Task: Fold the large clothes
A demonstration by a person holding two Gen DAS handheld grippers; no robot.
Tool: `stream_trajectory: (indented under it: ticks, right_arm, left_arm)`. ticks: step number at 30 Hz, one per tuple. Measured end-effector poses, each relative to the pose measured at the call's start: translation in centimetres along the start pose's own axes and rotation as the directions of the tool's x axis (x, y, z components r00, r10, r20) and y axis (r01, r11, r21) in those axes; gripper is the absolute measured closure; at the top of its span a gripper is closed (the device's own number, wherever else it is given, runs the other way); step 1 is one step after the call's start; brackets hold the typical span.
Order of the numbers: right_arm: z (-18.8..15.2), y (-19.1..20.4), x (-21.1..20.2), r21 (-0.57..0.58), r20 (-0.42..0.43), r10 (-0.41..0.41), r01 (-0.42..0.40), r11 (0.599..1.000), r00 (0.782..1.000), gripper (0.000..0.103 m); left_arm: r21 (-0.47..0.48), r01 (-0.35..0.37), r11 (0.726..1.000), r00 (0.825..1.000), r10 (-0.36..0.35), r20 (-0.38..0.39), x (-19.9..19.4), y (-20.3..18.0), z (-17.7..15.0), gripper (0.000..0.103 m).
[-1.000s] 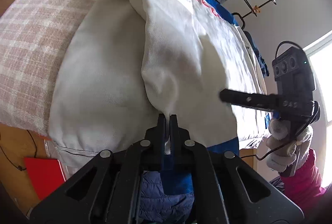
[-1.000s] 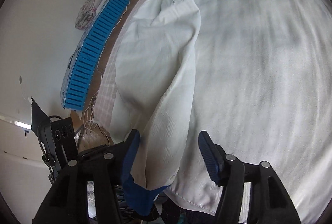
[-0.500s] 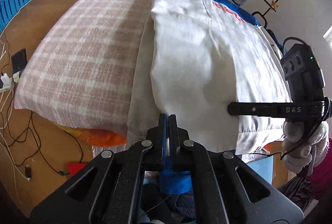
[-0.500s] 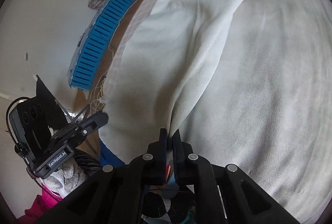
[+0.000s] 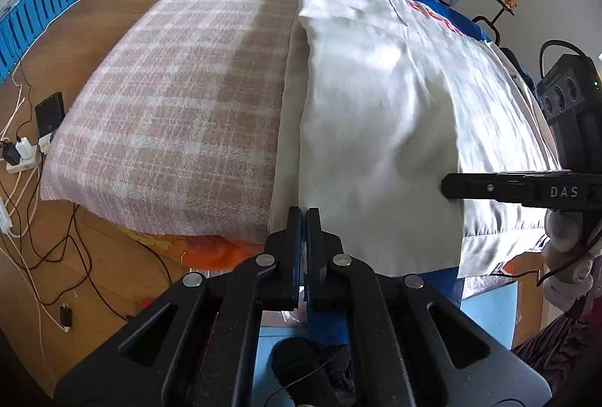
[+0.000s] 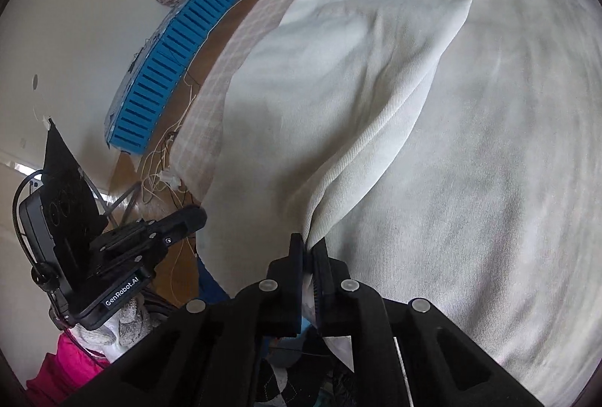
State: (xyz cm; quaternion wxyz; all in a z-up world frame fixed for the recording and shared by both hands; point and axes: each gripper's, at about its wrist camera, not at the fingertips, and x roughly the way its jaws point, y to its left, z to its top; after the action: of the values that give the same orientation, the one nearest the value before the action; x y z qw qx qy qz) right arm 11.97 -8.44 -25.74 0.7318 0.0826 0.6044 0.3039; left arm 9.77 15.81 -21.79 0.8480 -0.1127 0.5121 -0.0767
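With the white cotton garment with blue trim and red lettering [image 5: 380, 113] spread across the pink-and-beige checked bed [image 5: 169, 98], the side fold is in hand: the left gripper [image 5: 304, 218] has its jaws clenched on the near hem, and the right gripper [image 6: 309, 249] pinches the folded flap's edge. Next, I judge, both lay that flap flat, then release.

left hand-held gripper [image 5: 304, 215]: jaws closed on white garment [image 5: 380, 113] hem | garment folded on checked bed [image 5: 180, 87]
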Motion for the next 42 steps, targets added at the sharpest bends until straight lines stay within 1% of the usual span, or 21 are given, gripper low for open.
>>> stream_trajectory:
  ticks: [2, 4, 6, 8, 10, 13, 16, 18, 24, 26, 27, 28, 29, 30, 31, 33, 35, 36, 37, 40, 42]
  right_arm:
    - [-0.2, 0.4, -0.7, -0.013, -0.004, -0.021, 0.021, 1.0, 1.0, 0.088]
    - [-1.1, 0.5, -2.4, -0.037, 0.013, -0.045, 0.046, 0.998, 0.999, 0.07]
    - [-1.7, 0.5, -4.4, -0.067, 0.067, -0.073, 0.078, 0.995, 0.995, 0.07]
    - [-2.0, 0.6, -6.3, -0.089, 0.137, -0.11, 0.123, 0.988, 0.984, 0.07]
    - [-1.5, 0.6, -7.4, -0.092, 0.19, -0.136, 0.156, 0.984, 0.972, 0.07]
    - [-0.3, 0.7, -7.5, -0.087, 0.22, -0.116, 0.138, 0.987, 0.969, 0.07]
    - [1.2, 1.8, -5.6, -0.092, 0.239, -0.137, 0.163, 0.982, 0.961, 0.07]
    - [2.2, 2.6, -4.0, -0.104, 0.246, -0.144, 0.173, 0.979, 0.959, 0.07]
    - [5.2, 4.1, 1.1, -0.151, 0.183, -0.21, 0.238, 0.959, 0.96, 0.07]
    - [5.9, 3.8, 2.5, -0.122, 0.147, -0.205, 0.223, 0.967, 0.968, 0.07]
    - [6.2, 3.4, 2.9, -0.101, 0.133, -0.191, 0.206, 0.973, 0.972, 0.07]
    - [6.5, 3.3, 3.0, -0.089, 0.142, -0.178, 0.191, 0.977, 0.974, 0.07]
    - [6.8, 3.2, 3.1, -0.083, 0.13, -0.171, 0.183, 0.98, 0.977, 0.07]
    - [7.1, 3.3, 3.2, -0.08, 0.114, -0.166, 0.176, 0.981, 0.979, 0.069]
    - [7.3, 3.3, 3.3, -0.075, 0.091, -0.153, 0.16, 0.984, 0.984, 0.066]
    - [8.1, 3.2, 3.2, -0.05, 0.051, -0.107, 0.109, 0.993, 0.993, 0.064]
    - [8.8, 3.3, 2.9, -0.03, 0.038, -0.074, 0.076, 0.997, 0.997, 0.057]
    - [9.2, 3.3, 2.8, -0.02, 0.041, -0.072, 0.072, 0.997, 0.997, 0.045]
    - [9.6, 3.5, 2.7, -0.013, 0.046, -0.07, 0.071, 0.997, 0.996, 0.036]
    - [10.7, 4.4, 3.2, -0.002, 0.048, -0.078, 0.078, 0.997, 0.996, 0.036]
    - [11.2, 5.1, 3.7, 0.0, 0.04, -0.105, 0.105, 0.995, 0.994, 0.04]
  left_arm:
    - [-0.026, 0.006, 1.0, 1.0, -0.005, 0.022, -0.7, 0.7, 0.0, 0.103]
    - [-0.062, 0.044, 0.997, 0.998, -0.041, 0.041, -1.4, 1.5, 0.2, 0.103]
    - [-0.104, 0.086, 0.991, 0.996, -0.082, 0.043, -1.5, 2.4, 0.5, 0.092]
    - [-0.149, 0.112, 0.982, 0.993, -0.105, 0.05, -1.4, 3.2, 1.0, 0.058]
    - [-0.197, 0.144, 0.97, 0.989, -0.136, 0.055, -1.0, 3.9, 1.6, 0.055]
    - [-0.257, 0.182, 0.949, 0.983, -0.173, 0.058, -0.3, 4.8, 2.4, 0.055]
    - [-0.296, 0.201, 0.934, 0.98, -0.195, 0.05, 0.7, 5.3, 3.0, 0.055]
    - [-0.301, 0.198, 0.933, 0.98, -0.194, 0.044, 1.3, 5.4, 3.3, 0.055]
    - [-0.339, 0.219, 0.915, 0.974, -0.224, 0.025, 3.1, 5.9, 3.5, 0.055]
    - [-0.353, 0.237, 0.905, 0.97, -0.239, 0.037, 3.2, 6.3, 3.5, 0.056]
    - [-0.357, 0.243, 0.902, 0.968, -0.247, 0.038, 3.2, 6.5, 3.5, 0.058]
    - [-0.365, 0.251, 0.897, 0.966, -0.254, 0.039, 3.3, 6.6, 3.5, 0.071]
    - [-0.375, 0.269, 0.887, 0.96, -0.28, 0.026, 3.7, 6.8, 3.5, 0.092]
    - [-0.387, 0.294, 0.874, 0.949, -0.315, 0.01, 4.1, 6.7, 3.3, 0.099]
    - [-0.388, 0.304, 0.87, 0.945, -0.326, 0.009, 4.3, 6.6, 3.2, 0.1]
    - [-0.34, 0.303, 0.89, 0.948, -0.317, 0.015, 3.8, 5.8, 3.2, 0.1]
    - [-0.308, 0.343, 0.887, 0.936, -0.352, 0.028, 3.1, 5.0, 3.4, 0.103]
    - [-0.294, 0.357, 0.886, 0.931, -0.365, 0.031, 2.8, 4.6, 3.4, 0.103]
    - [-0.276, 0.351, 0.895, 0.934, -0.356, 0.034, 2.5, 4.2, 3.5, 0.103]
    - [-0.238, 0.315, 0.919, 0.948, -0.316, 0.036, 1.9, 3.4, 3.6, 0.103]
    - [-0.227, 0.259, 0.939, 0.966, -0.256, 0.045, 1.3, 3.3, 3.9, 0.103]
